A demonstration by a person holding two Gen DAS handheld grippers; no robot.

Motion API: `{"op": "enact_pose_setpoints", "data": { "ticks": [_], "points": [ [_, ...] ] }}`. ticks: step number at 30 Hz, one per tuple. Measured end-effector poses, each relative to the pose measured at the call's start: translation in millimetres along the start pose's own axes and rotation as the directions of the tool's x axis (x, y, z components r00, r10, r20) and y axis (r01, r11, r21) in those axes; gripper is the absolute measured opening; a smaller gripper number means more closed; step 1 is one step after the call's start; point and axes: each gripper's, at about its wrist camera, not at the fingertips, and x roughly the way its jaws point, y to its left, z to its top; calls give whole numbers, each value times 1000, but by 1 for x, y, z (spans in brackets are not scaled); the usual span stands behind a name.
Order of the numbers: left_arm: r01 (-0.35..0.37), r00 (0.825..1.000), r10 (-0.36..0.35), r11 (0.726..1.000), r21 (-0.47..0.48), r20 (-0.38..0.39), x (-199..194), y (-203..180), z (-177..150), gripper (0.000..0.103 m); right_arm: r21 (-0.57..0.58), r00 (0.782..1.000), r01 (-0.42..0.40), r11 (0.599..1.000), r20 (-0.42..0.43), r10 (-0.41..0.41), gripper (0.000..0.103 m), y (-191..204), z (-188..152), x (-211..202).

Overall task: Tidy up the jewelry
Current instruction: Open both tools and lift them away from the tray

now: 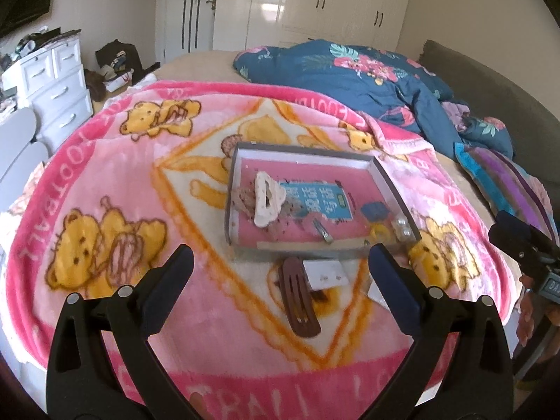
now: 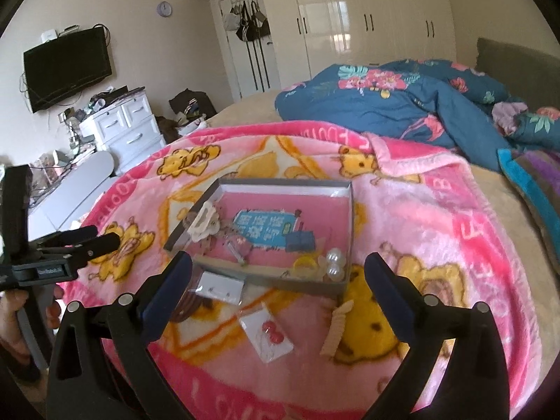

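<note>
A grey box (image 1: pixel 395 189) with a pink floor lies on the pink bear blanket; it also shows in the right wrist view (image 2: pixel 350 210). In it lie a cream hair claw (image 1: pixel 265 198), pearl earrings (image 2: pixel 332 263), a yellow ring (image 2: pixel 303 265) and a small blue box (image 2: pixel 300 240). In front of the box lie a brown hair clip (image 1: pixel 299 297), a white earring card (image 1: pixel 325 274), a bag with red earrings (image 2: pixel 267 334) and a cream ridged clip (image 2: pixel 336 329). My left gripper (image 1: pixel 280 262) is open and empty above the brown clip. My right gripper (image 2: pixel 278 269) is open and empty above the loose pieces.
The pink blanket (image 1: pixel 140 189) covers the bed. A blue floral quilt (image 1: pixel 350 73) is heaped at the far right. A white drawer unit (image 1: pixel 59 84) stands at the left. Wardrobes line the far wall.
</note>
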Motion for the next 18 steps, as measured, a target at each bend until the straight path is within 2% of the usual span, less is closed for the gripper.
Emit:
{"op": "enact_pose_setpoints", "data": {
  "ticks": [18],
  "points": [
    [-16, 992, 23, 998, 56, -126, 26, -16, -54, 93, -71, 995, -13, 997, -104, 5, 98, 5, -52, 7]
  ]
}}
